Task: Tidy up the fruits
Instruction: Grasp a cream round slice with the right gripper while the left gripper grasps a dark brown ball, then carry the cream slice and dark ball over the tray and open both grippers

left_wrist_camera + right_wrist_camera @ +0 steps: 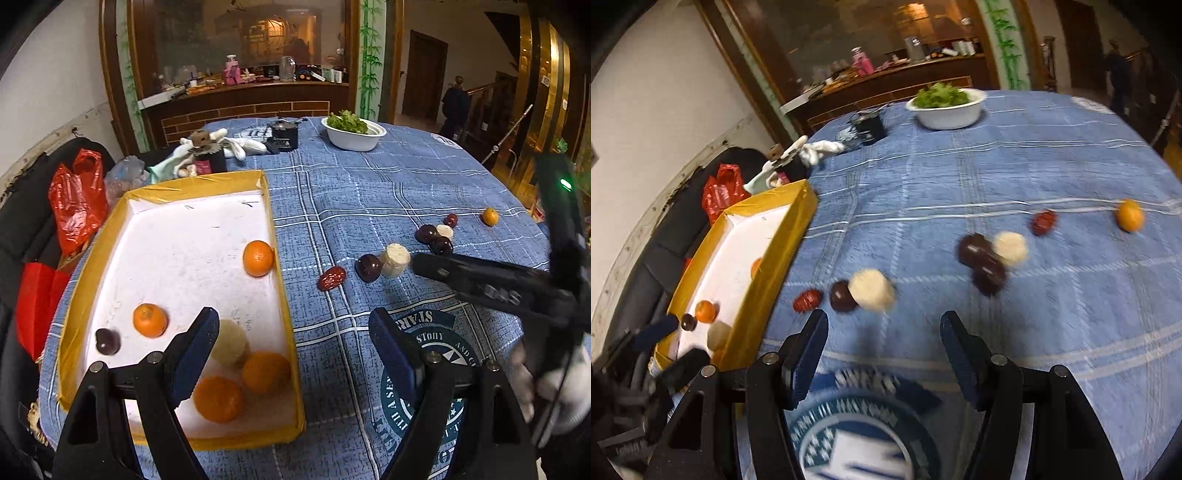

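Note:
A yellow-rimmed white tray point(273, 229) lies on the left of the blue checked tablecloth; it holds several oranges point(258, 258), a dark plum point(108, 341) and a pale round fruit point(231, 343). My left gripper point(293, 354) is open and empty over the tray's right rim. On the cloth lie a red date point(332, 278), dark plums point(368, 267), pale fruits point(395, 260) and a small orange point(490, 216). My right gripper point(882, 350) is open and empty, just short of the date point(807, 300), a plum point(843, 295) and a pale fruit point(871, 289). It also shows in the left wrist view point(428, 264).
A white bowl of greens point(352, 131) stands at the table's far side, with a black canister point(283, 133), white gloves point(236, 146) and a small dark jar point(208, 158) to its left. A red plastic bag point(77, 199) hangs off the left edge.

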### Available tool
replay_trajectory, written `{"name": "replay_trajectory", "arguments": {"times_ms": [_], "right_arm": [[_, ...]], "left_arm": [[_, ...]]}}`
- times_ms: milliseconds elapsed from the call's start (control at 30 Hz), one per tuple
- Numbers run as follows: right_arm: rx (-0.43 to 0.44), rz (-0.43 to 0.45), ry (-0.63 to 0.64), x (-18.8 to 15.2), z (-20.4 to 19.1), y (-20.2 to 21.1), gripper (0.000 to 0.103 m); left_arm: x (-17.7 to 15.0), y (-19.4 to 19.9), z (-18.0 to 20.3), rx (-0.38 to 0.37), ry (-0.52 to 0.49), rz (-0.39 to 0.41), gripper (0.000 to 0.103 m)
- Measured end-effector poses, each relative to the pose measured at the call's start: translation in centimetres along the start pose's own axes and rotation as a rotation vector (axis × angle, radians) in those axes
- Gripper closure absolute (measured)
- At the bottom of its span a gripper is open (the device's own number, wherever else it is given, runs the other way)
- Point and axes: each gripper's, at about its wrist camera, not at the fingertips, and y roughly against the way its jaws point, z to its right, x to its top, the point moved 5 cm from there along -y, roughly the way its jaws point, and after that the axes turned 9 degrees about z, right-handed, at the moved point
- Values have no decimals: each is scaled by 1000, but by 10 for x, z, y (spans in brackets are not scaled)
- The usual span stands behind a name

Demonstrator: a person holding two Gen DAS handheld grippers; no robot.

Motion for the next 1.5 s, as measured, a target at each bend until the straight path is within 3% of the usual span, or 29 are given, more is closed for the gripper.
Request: {"name": "replay_trajectory", "arguments": {"times_ms": [133, 200, 233, 333, 667, 800, 867, 933, 1067, 1300, 1500], "right_arm": [[9, -30, 23, 10, -7, -31, 35], [16, -54, 37, 10, -11, -43, 43], [9, -68, 48, 8, -11, -48, 62], [15, -54, 39, 8, -7, -45, 67], [27, 6, -110, 17, 40, -7, 67], [30, 9, -127, 14, 46, 1, 67], [32, 9, -130, 13, 46, 4, 67], [32, 13, -135, 13, 47, 7, 67], [30, 29, -134, 13, 44, 18, 67], [47, 48, -70, 15, 10, 35, 67], [108, 37, 25, 16, -49, 34, 66]], "left_arm": [[4, -12, 3, -34, -15, -15, 22], [5, -19, 6, -46, -29, -24, 27], [6, -21, 8, -54, -33, -28, 31], [10, -31, 15, -85, -47, -47, 39], [21, -85, 70, -172, -154, -118, 43], [15, -108, 89, -164, -214, -167, 45], [7, -121, 94, -142, -239, -209, 69], [8, -120, 96, -124, -245, -197, 79], [9, -107, 88, -118, -202, -175, 79], [22, -47, 34, -151, 5, -68, 79], [22, -4, -48, -39, 142, 18, 79]]}}
